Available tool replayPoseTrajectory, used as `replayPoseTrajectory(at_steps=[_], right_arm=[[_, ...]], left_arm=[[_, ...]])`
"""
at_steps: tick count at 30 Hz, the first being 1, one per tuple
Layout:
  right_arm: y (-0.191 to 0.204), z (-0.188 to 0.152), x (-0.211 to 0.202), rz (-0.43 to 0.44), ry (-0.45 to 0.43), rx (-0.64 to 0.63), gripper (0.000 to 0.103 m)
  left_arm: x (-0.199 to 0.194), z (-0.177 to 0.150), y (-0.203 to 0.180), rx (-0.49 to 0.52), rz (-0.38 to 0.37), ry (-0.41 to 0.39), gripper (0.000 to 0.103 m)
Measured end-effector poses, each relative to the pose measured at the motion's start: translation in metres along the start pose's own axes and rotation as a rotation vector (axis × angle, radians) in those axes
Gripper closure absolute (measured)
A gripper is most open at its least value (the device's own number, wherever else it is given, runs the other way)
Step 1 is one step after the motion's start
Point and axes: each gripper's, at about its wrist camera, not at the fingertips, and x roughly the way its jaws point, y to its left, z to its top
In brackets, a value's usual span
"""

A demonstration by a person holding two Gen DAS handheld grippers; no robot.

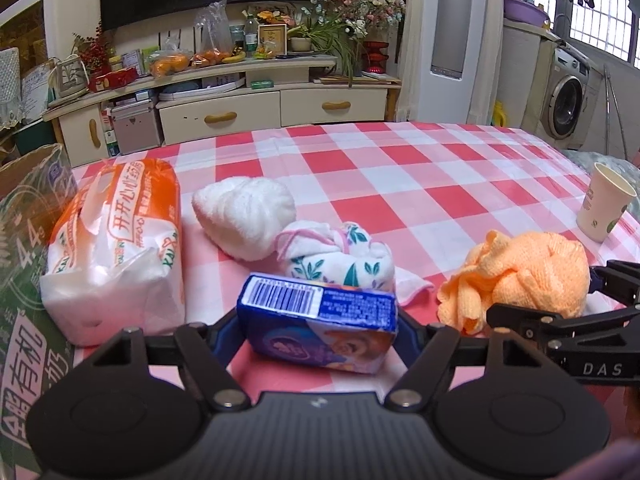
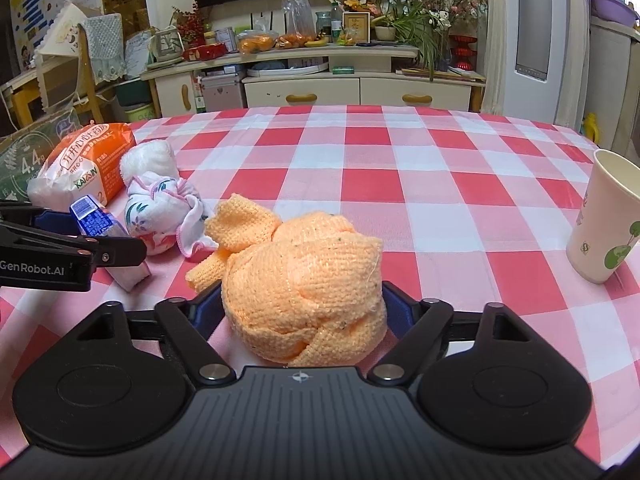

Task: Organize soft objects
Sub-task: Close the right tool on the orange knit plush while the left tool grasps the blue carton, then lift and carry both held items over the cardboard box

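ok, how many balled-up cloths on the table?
3: white towel beside the orange tissue bag; floral cloth right of it; orange knit cloth between the right gripper pads. Others may be hidden.

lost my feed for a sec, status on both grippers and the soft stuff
Left gripper around blue tissue pack. Right gripper straddling orange knit cloth. Grip on either unconfirmed. Paper cup to the right, clear of both.

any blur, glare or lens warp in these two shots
Left wrist view: fisheye bends the table edge, the green carton smears at the left border, the blue tissue pack is sharp. Right wrist view: same bending, the window corner is blown out, the orange knit bundle is crisp.
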Motion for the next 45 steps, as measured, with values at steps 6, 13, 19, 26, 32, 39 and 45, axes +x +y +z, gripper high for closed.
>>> replayPoseTrajectory(at_steps=[6,13,19,26,32,39,45], right_arm=[[0.002,0.0,0.0,-0.004,-0.011,-0.014,0.015],[0.003,0.001,-0.004,0.002,-0.04,-0.008,0.018],[0.006,0.002,-0.01,0.006,-0.064,-0.016,0.019],[0.007,0.005,-0.018,0.012,-0.093,0.0,0.019],[0.014,0.006,-0.027,0.029,-0.112,0.008,0.019],[0.033,0.011,-0.038,0.044,-0.137,-0.007,0.019],[0.057,0.017,-0.049,0.057,-0.159,-0.047,0.019]], left_arm=[[-0.01,0.001,0.005,-0.028,0.011,-0.019,0.03],[-0.027,0.001,0.011,-0.059,0.007,-0.044,0.03],[-0.042,0.0,0.013,-0.088,-0.013,-0.067,0.03],[-0.06,0.0,0.014,-0.111,-0.037,-0.097,0.03],[-0.074,0.0,0.018,-0.138,-0.046,-0.12,0.03],[-0.092,0.003,0.028,-0.175,-0.057,-0.153,0.03],[-0.108,0.007,0.038,-0.192,-0.068,-0.194,0.03]])
